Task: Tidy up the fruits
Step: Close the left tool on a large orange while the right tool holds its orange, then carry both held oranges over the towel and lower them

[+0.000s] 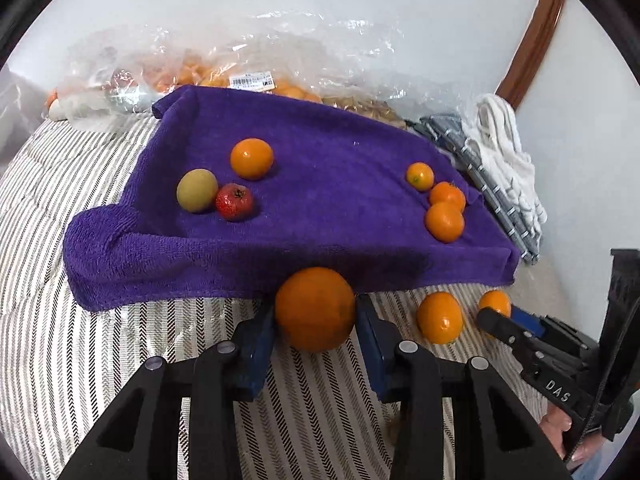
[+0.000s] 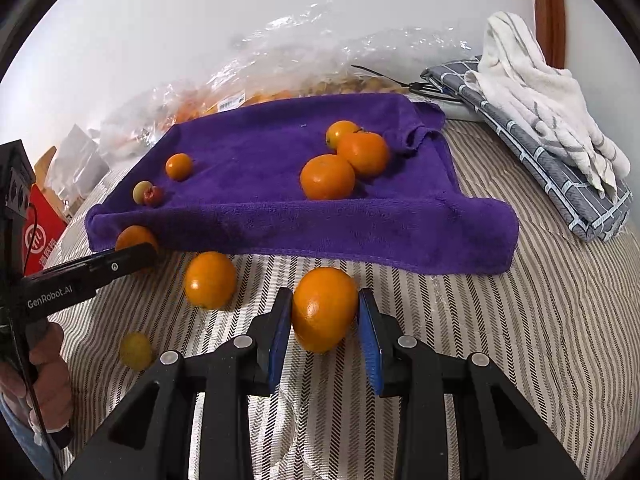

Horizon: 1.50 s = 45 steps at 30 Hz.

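Note:
A purple towel [image 1: 320, 184] lies on the striped bedcover, with an orange [image 1: 251, 159], a green fruit [image 1: 197, 191] and a red fruit [image 1: 234, 202] at its left, and three oranges [image 1: 444, 221] at its right. My left gripper [image 1: 315, 312] is shut on a large orange [image 1: 315, 309] at the towel's near edge. My right gripper [image 2: 325, 312] is shut on another orange [image 2: 324, 309] in front of the towel [image 2: 280, 184]. A loose orange [image 2: 209, 280] lies between the two grippers. A small yellow fruit [image 2: 136, 351] lies nearer.
Clear plastic bags of fruit [image 1: 224, 72] lie behind the towel by the white wall. Folded grey and white cloths [image 2: 552, 136] lie at the right. A red box [image 2: 40, 236] stands at the left in the right wrist view.

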{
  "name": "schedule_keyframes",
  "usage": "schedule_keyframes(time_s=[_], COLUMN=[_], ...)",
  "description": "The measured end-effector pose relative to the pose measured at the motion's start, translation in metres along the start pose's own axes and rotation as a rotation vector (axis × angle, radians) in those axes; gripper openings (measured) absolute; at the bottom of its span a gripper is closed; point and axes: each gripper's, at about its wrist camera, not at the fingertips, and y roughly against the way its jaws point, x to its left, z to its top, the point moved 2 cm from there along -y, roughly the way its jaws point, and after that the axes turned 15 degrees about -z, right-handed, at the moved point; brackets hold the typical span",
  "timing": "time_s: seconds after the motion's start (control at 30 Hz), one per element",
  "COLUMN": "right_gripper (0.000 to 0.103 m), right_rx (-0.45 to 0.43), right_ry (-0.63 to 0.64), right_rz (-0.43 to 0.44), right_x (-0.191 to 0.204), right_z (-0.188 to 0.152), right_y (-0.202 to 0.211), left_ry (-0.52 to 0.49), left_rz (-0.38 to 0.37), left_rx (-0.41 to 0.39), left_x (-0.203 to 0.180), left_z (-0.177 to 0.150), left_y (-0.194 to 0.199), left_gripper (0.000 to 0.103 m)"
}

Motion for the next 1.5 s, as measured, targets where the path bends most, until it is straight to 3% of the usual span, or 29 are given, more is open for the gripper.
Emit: schedule_keyframes(time_s=[0.6, 0.97, 1.5], right_gripper=[0.033, 0.033, 0.033], right_rx=[-0.008, 0.002, -0.085], right_ry=[-0.004, -0.035, -0.058], right_rz=[0.036, -0.004, -0.043], right_x=[0.002, -0.004, -0.022], right_z=[0.001, 0.004, 0.025], right_y=[0.002, 0.003, 0.057], left_ry=[0.02, -0.006, 0.02], left_rz=[-0.042, -0.001, 0.022], left_rx=[-0.13, -0.226, -0.317], left_x=[-0.002, -0.002, 0.008], left_z=[0.007, 0.015, 0.017], left_y=[0.028, 0.051, 0.071], left_gripper=[0.037, 0.037, 0.037])
